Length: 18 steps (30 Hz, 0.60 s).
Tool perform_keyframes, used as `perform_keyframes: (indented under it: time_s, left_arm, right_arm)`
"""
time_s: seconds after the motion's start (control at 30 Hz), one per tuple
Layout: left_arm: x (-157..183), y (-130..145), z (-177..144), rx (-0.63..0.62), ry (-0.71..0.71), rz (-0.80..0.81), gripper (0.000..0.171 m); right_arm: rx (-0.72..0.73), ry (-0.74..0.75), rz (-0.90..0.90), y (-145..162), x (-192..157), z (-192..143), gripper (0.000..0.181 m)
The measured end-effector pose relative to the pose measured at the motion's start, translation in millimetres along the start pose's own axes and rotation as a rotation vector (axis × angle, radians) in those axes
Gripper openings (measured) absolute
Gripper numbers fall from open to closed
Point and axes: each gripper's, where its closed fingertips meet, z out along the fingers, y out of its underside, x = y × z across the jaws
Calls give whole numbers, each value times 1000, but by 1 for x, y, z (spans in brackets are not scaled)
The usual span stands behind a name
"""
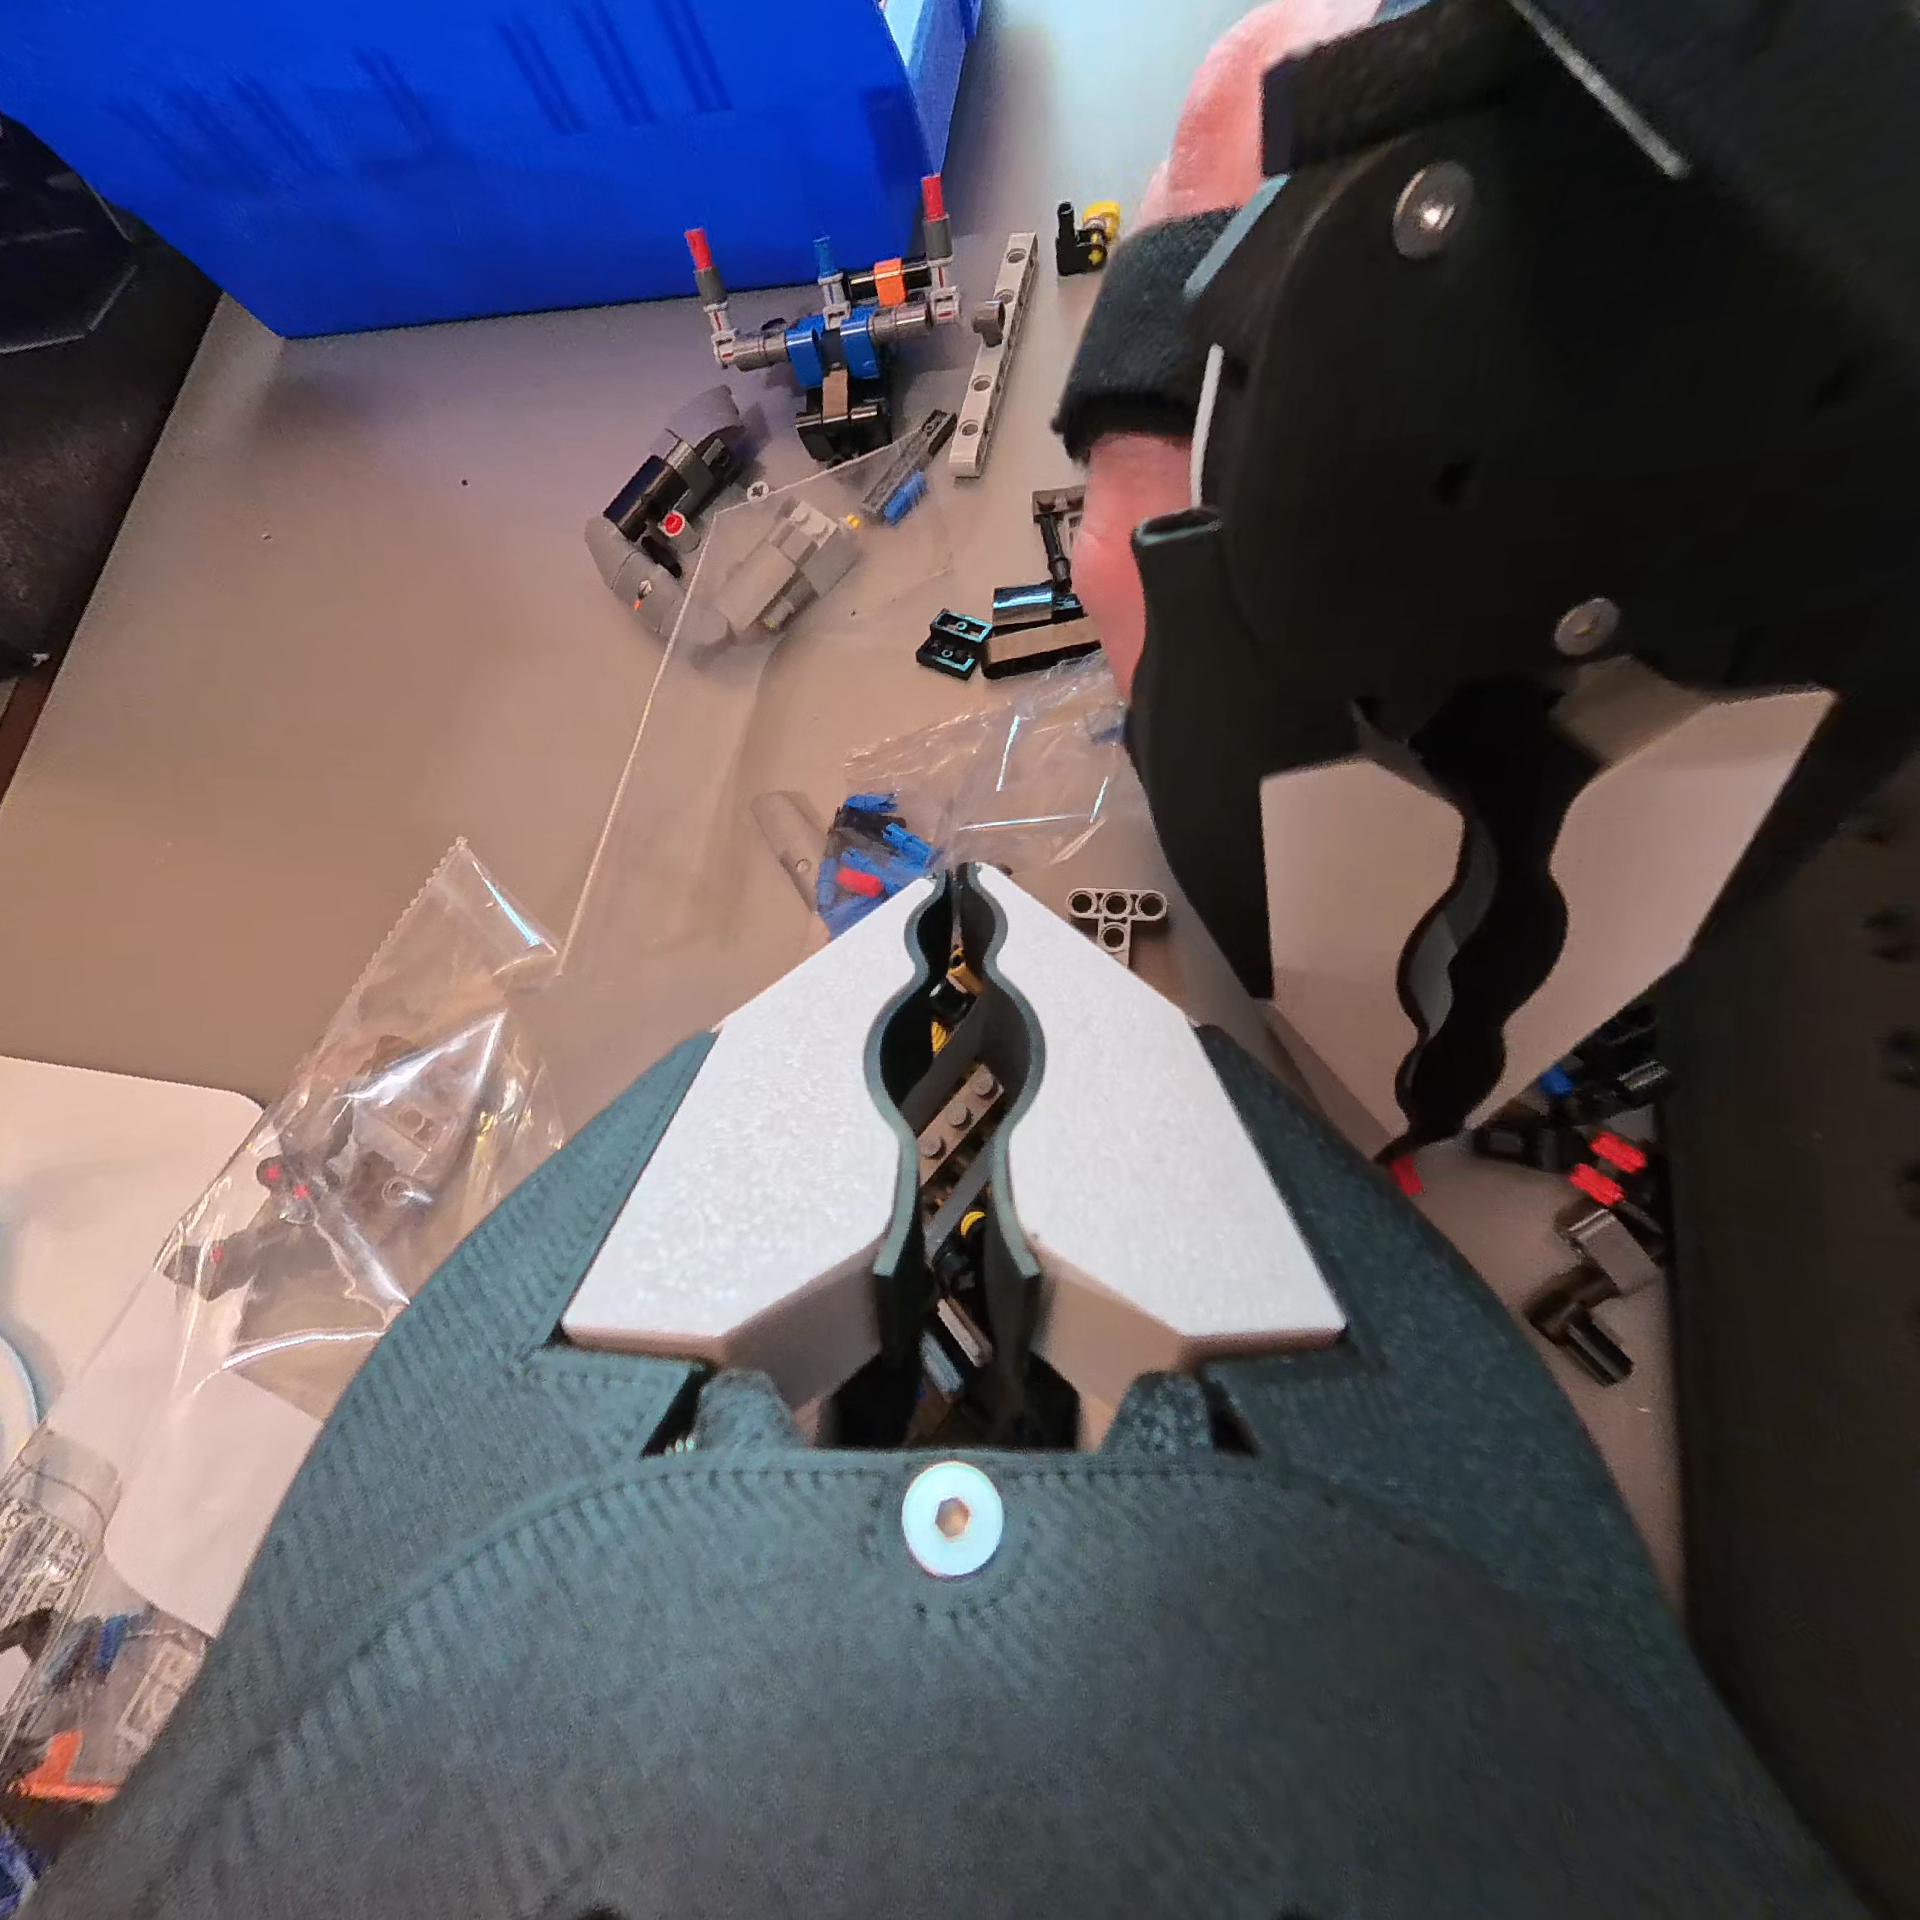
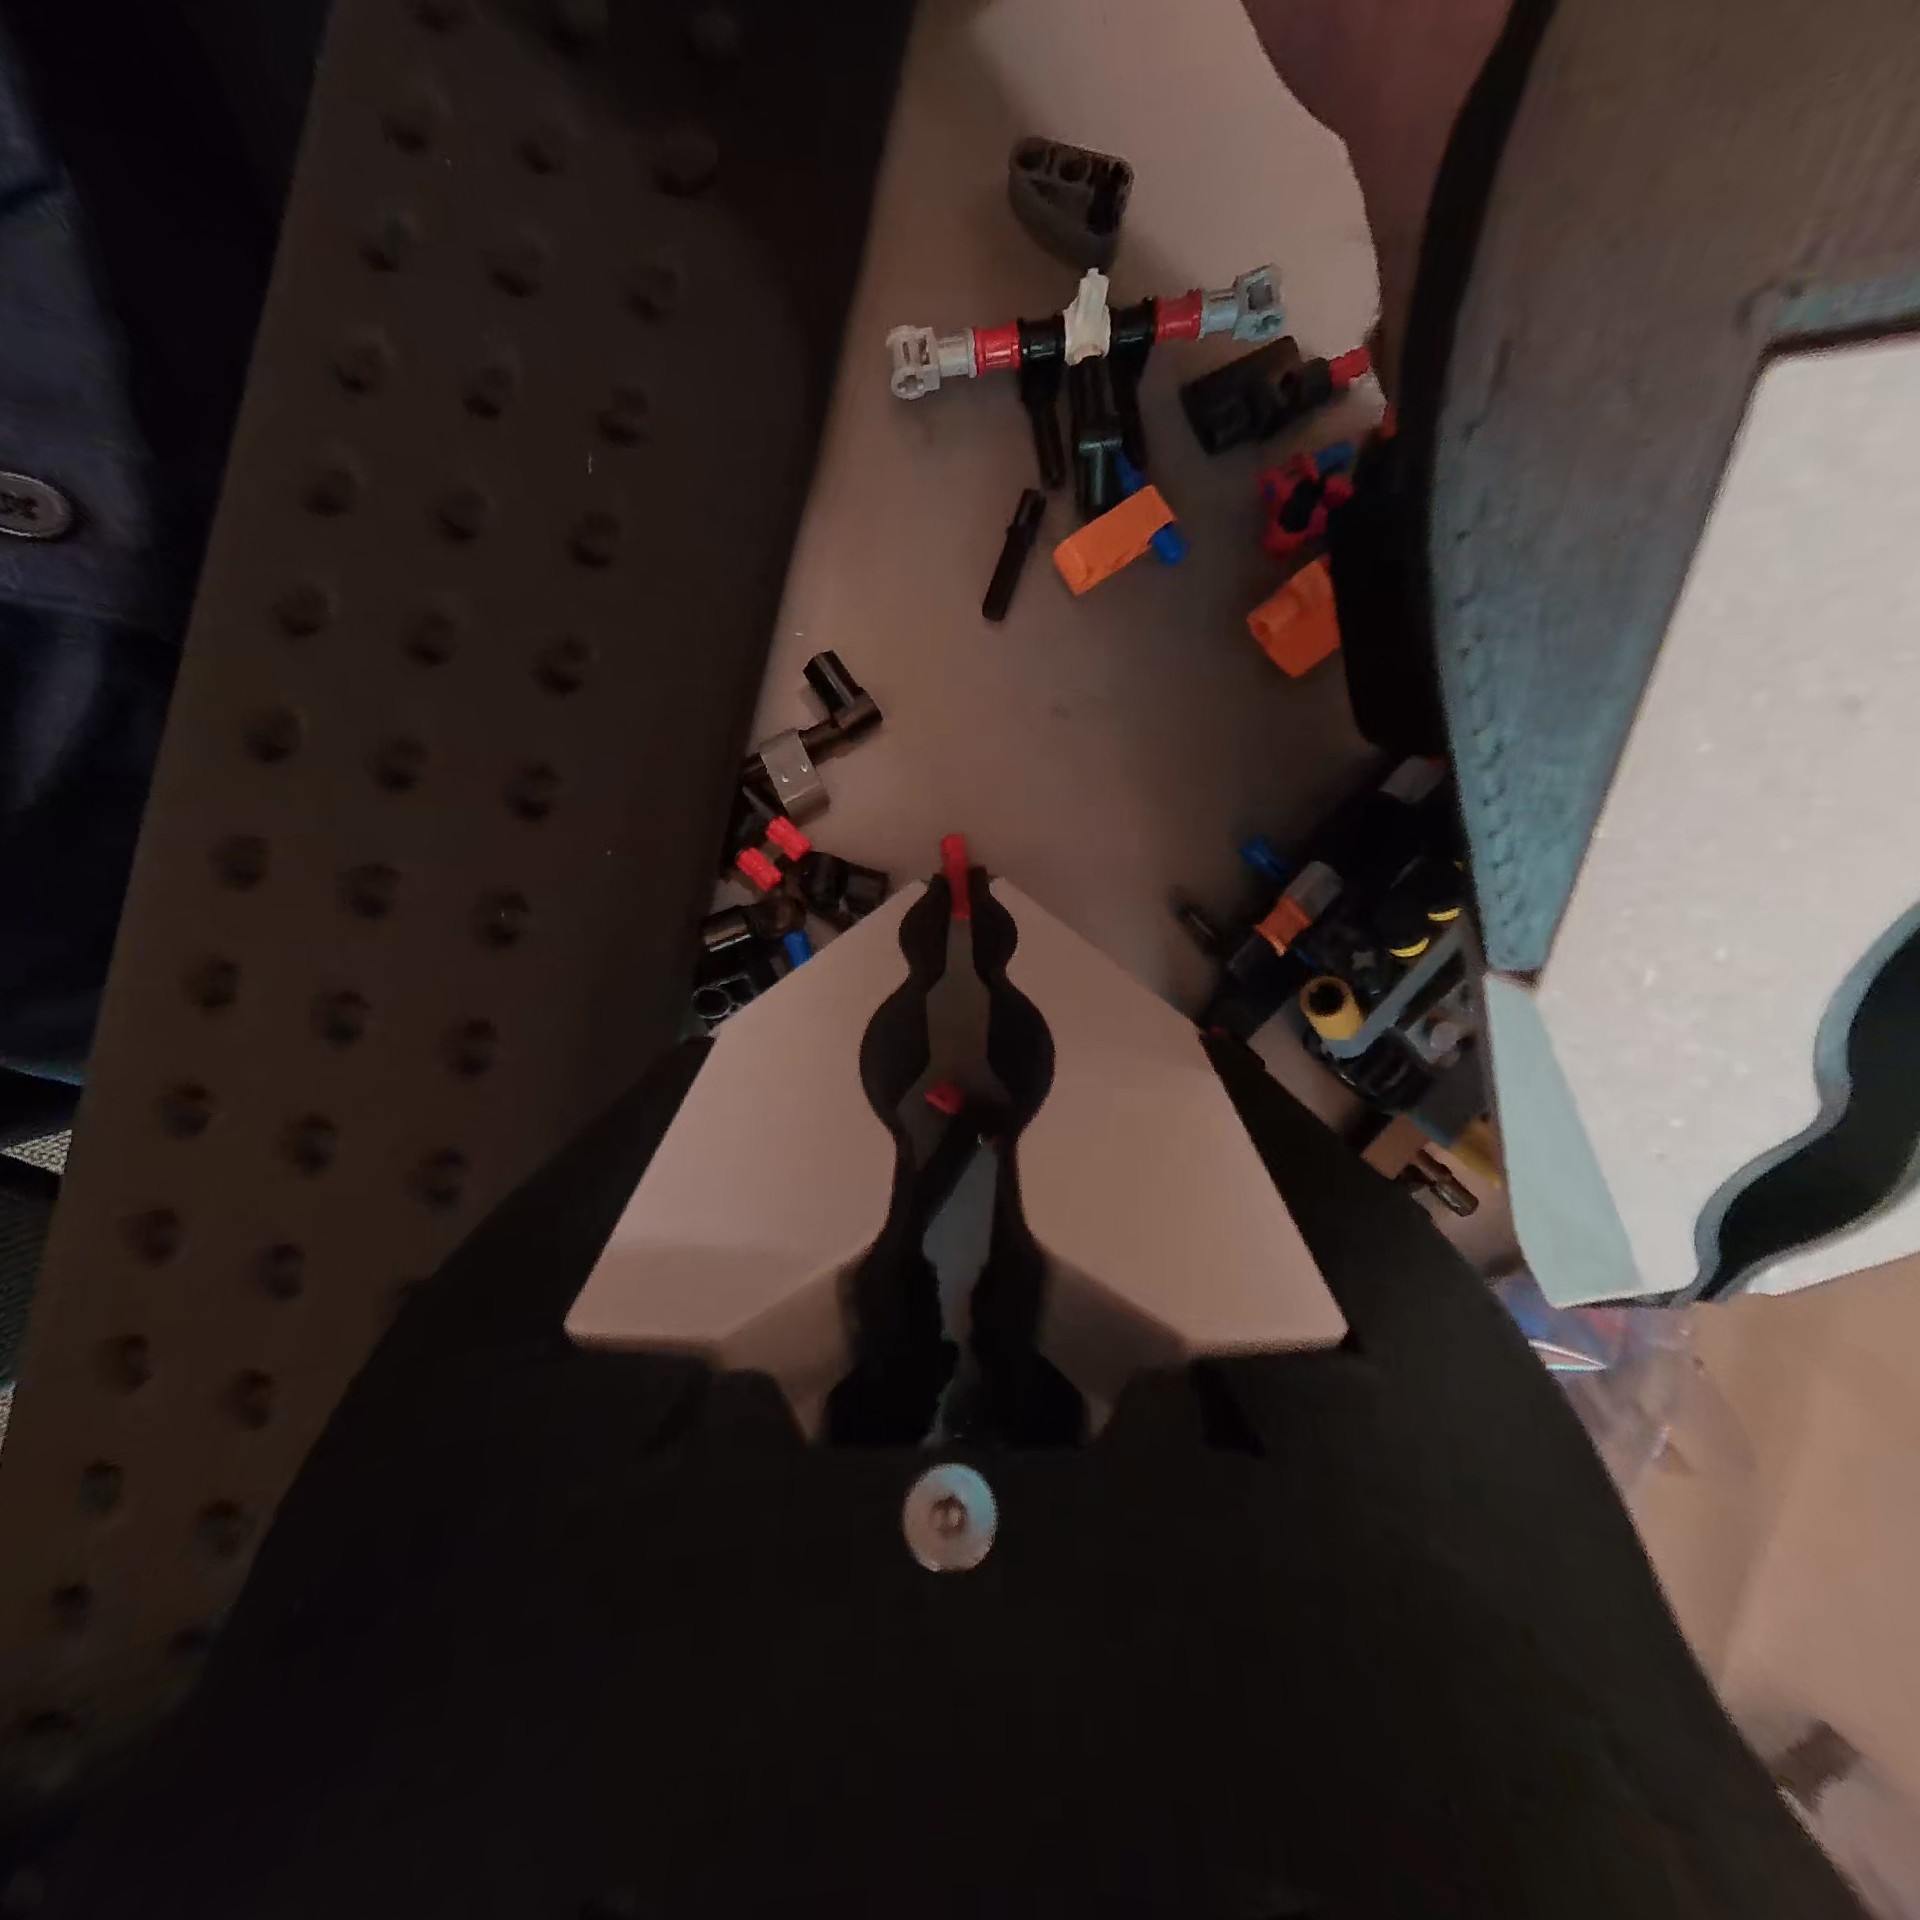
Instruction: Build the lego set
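My right gripper (image 2: 961, 883) is shut on a small red pin (image 2: 954, 873) that sticks out past its black fingertips, above the table. The left wrist view shows the same gripper (image 1: 1418, 1138) at the right with the red pin (image 1: 1403, 1174) at its tip. My left gripper (image 1: 964, 878) is shut, its white fingers meeting at the tips beside the edge of a clear bag (image 1: 997, 779). I cannot tell whether it pinches the bag. A grey, black and yellow lego assembly (image 1: 951, 1132) shows through the finger gaps below it, and also in the right wrist view (image 2: 1382, 987).
A blue bin (image 1: 468, 156) stands at the back. Sub-assemblies (image 1: 831, 332), a grey beam (image 1: 992, 364), a grey T-piece (image 1: 1117, 914) and bags of parts (image 1: 395, 1122) lie about. A dark studded plate (image 2: 416, 727), an axle assembly (image 2: 1086, 332) and orange pieces (image 2: 1112, 540) show in the right wrist view. The left gripper's tips are roughly 11 centimetres from the right gripper's.
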Motion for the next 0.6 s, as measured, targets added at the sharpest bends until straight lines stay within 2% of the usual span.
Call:
perform_keyframes:
  time_s: [0.23,0.6]
  left_arm:
    - [-1,0,-1,2,-2,-1,0]
    - [0,0,0,-2,2,1,0]
  right_arm:
    - [75,55,7,-4,10,-22,0]
    - [416,364,140,-9,62,-121,0]
